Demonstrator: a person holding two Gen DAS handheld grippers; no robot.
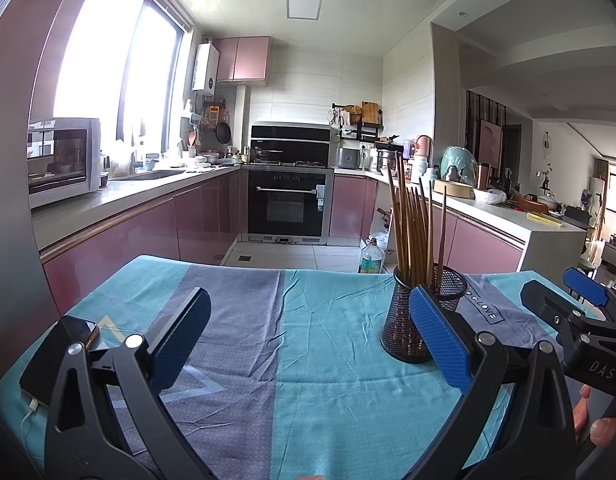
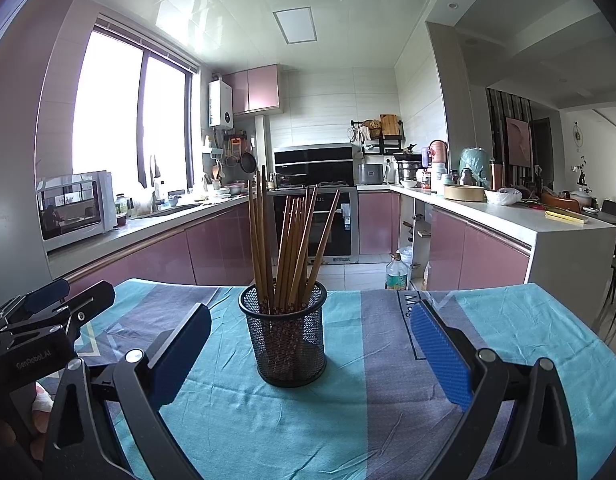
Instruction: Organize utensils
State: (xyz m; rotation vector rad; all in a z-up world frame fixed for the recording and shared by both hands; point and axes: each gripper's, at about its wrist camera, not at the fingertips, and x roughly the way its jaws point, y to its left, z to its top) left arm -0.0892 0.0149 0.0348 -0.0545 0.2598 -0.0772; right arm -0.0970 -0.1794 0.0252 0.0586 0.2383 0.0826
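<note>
A black mesh cup (image 2: 285, 340) stands upright on the cloth-covered table (image 2: 388, 400), holding several brown wooden chopsticks (image 2: 291, 240) that fan out upward. In the left wrist view the cup (image 1: 404, 320) sits behind the right finger. My right gripper (image 2: 310, 344) is open and empty, its fingers either side of the cup and nearer the camera. My left gripper (image 1: 310, 340) is open and empty, to the left of the cup. The right gripper also shows at the right edge of the left wrist view (image 1: 580, 312), and the left gripper at the left edge of the right wrist view (image 2: 47, 308).
A phone (image 1: 59, 356) on a charging cable lies at the table's left edge. Beyond the table's far edge are the kitchen floor, a plastic bottle (image 2: 396, 274), pink cabinets and an oven (image 2: 320, 220).
</note>
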